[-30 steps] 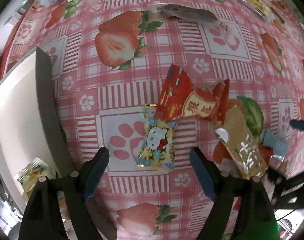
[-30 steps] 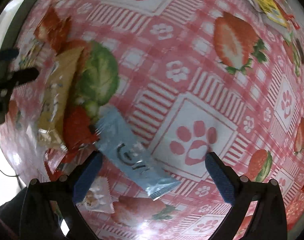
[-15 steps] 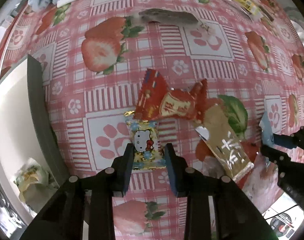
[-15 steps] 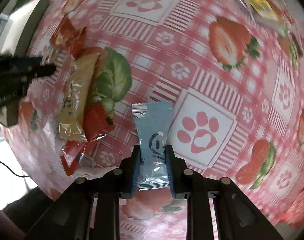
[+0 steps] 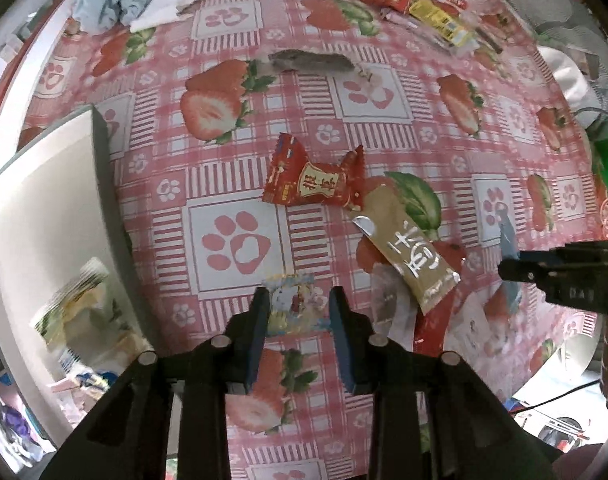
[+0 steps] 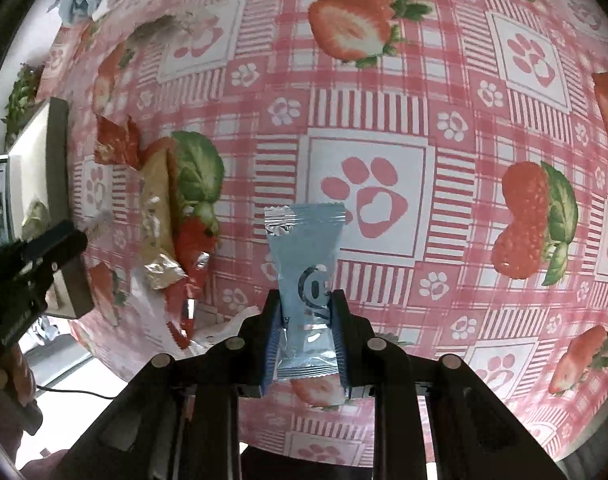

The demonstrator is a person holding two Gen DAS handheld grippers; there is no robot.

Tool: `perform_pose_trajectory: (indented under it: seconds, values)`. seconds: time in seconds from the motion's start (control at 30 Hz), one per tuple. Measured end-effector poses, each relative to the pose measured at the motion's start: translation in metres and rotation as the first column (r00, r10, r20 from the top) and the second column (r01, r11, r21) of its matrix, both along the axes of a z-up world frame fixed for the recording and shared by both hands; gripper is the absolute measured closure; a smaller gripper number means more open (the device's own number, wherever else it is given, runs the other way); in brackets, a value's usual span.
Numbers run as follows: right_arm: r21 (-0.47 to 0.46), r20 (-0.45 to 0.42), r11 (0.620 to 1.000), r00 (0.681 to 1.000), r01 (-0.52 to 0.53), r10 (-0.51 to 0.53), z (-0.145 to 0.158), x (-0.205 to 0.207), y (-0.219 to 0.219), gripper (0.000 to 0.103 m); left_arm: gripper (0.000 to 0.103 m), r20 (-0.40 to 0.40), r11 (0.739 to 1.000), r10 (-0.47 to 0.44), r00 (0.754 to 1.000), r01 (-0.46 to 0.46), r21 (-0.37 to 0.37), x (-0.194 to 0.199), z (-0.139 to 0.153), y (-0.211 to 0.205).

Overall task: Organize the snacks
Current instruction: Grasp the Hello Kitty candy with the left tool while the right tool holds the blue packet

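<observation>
Both clamped: L gripper [image 5: 298, 312] on kitty pack [image 5: 294, 306], R gripper [image 6: 306, 320] on blue sachet [image 6: 306, 276] (long axis fwd). Bin [image 5: 44, 208] lay left, nearer L.

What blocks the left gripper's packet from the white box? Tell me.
Nothing visible. The left gripper holds the packet; the box lies to its left, with only bare tablecloth between.

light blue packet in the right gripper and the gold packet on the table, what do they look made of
Light blue packet: looks like thin plastic film, matte, with a shiny silvery crimped end seal. Gold packet: probably metallised foil film, glossy, with bright glints and creases.
</observation>
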State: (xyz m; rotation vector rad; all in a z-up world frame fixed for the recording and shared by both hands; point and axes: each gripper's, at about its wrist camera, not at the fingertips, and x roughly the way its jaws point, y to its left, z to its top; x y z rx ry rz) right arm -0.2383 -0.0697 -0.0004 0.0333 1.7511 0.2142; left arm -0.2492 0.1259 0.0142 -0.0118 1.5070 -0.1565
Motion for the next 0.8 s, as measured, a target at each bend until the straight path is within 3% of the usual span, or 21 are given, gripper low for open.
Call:
perform_pose_trajectory:
  seconds: [0.23, 0.37, 0.43, 0.5, 0.7, 0.8]
  values:
    - [0.027, 0.041, 0.998, 0.998, -0.056, 0.054, 0.026, 0.010, 0.045, 0.077, 0.077, 0.034, 0.999, 0.042, 0.999, -0.041, -0.023, -0.012, 0.012, 0.020]
    - [0.025, 0.050, 0.996, 0.995, -0.087, 0.086, 0.025, 0.014, 0.056, 0.077, 0.076, 0.021, 0.998, 0.054, 0.998, -0.053, -0.043, -0.015, 0.008, 0.026]
    - [0.025, 0.050, 0.996, 0.995, -0.091, 0.090, 0.018, 0.009, 0.056, 0.077, 0.068, 0.004, 0.999, 0.033, 0.999, -0.033, -0.007, -0.014, 0.001, 0.019]
    - [0.023, 0.046, 0.995, 0.994, -0.098, 0.097, 0.016, 0.010, 0.057, 0.077, 0.036, -0.005, 1.000, 0.019, 1.000, -0.019, 0.020, -0.012, -0.007, 0.014]
    - [0.011, 0.040, 0.997, 0.997, -0.070, 0.070, 0.019, 0.000, 0.041, 0.077, 0.033, -0.105, 0.996, 0.079, 0.991, -0.075, 0.041, 0.000, -0.040, 0.006]
    - [0.010, 0.035, 0.999, 0.998, -0.053, 0.053, 0.024, -0.003, 0.030, 0.077, 0.033, -0.141, 0.994, 0.028, 0.990, -0.012, 0.108, 0.001, -0.057, -0.005]
